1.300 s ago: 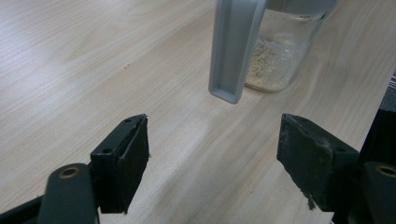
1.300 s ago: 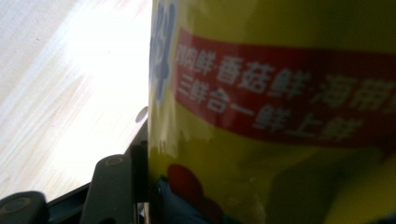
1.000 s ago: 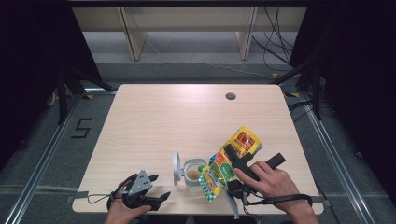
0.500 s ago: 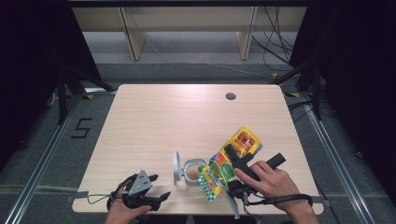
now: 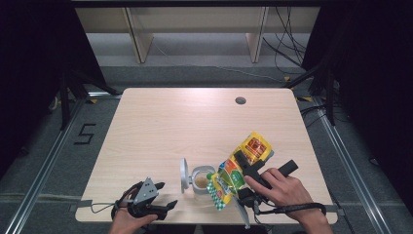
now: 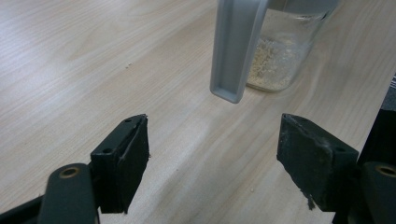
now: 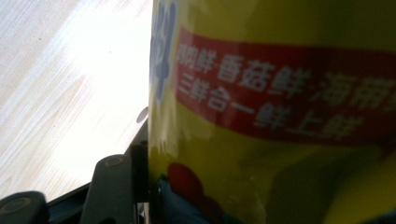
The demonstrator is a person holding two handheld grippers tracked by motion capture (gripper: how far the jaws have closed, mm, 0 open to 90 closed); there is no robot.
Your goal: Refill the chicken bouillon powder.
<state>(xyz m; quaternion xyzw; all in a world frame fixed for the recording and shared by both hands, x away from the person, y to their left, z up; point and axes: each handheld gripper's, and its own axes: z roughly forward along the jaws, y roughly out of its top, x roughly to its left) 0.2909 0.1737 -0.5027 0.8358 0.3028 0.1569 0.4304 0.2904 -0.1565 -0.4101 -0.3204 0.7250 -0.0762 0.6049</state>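
Your right gripper [image 5: 243, 168] squeezes the yellow bag [image 5: 241, 165], tipped over the jar [image 5: 199, 179] at the frame's lower middle. Your left gripper [image 5: 163, 197] rests wide apart, empty.

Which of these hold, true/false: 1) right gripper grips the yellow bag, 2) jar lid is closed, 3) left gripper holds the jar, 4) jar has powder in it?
1) True: the right gripper is clamped on the yellow bag, tilted over the jar.
2) False: the grey lid stands flipped open at the jar's left.
3) False: the left gripper rests apart from the jar, jaws open and empty.
4) True: pale powder covers the bottom.
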